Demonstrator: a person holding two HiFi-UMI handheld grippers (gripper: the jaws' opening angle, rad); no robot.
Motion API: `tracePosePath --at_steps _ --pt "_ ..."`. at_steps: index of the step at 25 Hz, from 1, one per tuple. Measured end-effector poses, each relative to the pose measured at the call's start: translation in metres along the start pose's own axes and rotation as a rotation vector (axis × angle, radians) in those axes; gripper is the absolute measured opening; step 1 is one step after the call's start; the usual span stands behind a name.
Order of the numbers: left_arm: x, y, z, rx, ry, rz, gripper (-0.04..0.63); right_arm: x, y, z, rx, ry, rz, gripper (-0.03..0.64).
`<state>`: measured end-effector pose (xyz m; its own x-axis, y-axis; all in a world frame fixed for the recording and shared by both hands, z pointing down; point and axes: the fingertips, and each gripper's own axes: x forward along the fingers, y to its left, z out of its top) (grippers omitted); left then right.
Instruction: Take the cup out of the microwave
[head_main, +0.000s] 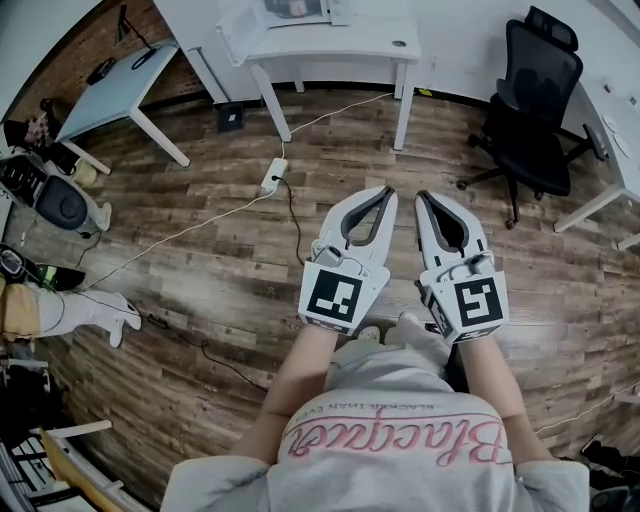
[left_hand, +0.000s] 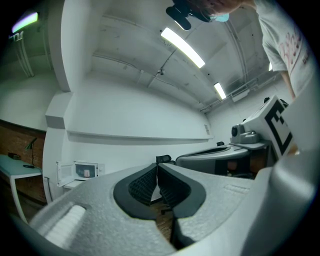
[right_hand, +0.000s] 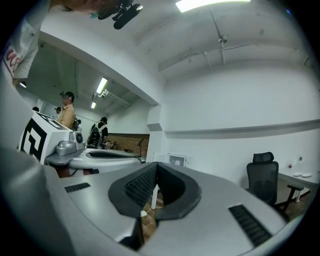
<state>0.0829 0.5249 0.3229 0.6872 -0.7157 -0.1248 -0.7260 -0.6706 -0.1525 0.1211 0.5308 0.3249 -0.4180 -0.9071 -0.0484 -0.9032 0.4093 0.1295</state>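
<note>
**Left gripper** (head_main: 387, 192): fingers together, ribbed pads (left_hand: 142, 185) meeting at the tips with nothing between them. It is held about level over the wood floor (head_main: 200, 250), beside the right gripper and not touching it. The hand is hidden behind the marker cube (head_main: 335, 295).

**Right gripper** (head_main: 422, 197): fingers also together and empty, closed to a thin seam. The hand is likewise hidden behind its cube.

**Microwave** (left_hand: 82, 171): stands well ahead of both sets of fingertips on a white desk (head_main: 340, 45).
- In the left gripper view it sits left of the tips, small, with its lower edge cut off by the gripper body.
- In the right gripper view it shows just above and beyond the tips, too small to see inside.
- In the head view the top edge of the frame cuts off most of it.

**Door** (left_hand: 62, 173): swung open to the left of the microwave's cavity.

**Cup** (left_hand: 86, 172): inside the microwave, seen only as a small pinkish shape, so its form cannot be made out. It is far from both grippers' fingers.

**Chair** (head_main: 535, 95): black, ahead and to the right of the right fingers.

**Power strip** (head_main: 273, 176): on the floor ahead and to the left of the left fingers, between them and the desk.

**People** (right_hand: 65, 115): in the background left of the right fingers, small and partly hidden behind the left gripper.
</note>
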Motion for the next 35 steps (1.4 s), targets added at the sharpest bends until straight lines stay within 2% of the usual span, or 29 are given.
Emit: tracePosePath --at_steps 5,13,23,35 --pt "-0.003 0.010 -0.003 -0.013 0.012 0.031 0.005 0.008 0.004 -0.003 0.012 0.009 0.025 0.011" --pt "0.017 0.019 -0.012 0.028 0.041 0.044 0.005 0.032 -0.008 -0.014 0.020 0.006 0.048 0.011" --pt "0.066 0.045 -0.016 0.049 0.045 0.092 0.005 0.074 -0.044 -0.010 0.019 -0.038 0.095 0.011" --pt "0.134 0.081 -0.027 0.073 0.074 0.136 0.005 0.140 -0.091 -0.016 0.045 -0.044 0.152 0.011"
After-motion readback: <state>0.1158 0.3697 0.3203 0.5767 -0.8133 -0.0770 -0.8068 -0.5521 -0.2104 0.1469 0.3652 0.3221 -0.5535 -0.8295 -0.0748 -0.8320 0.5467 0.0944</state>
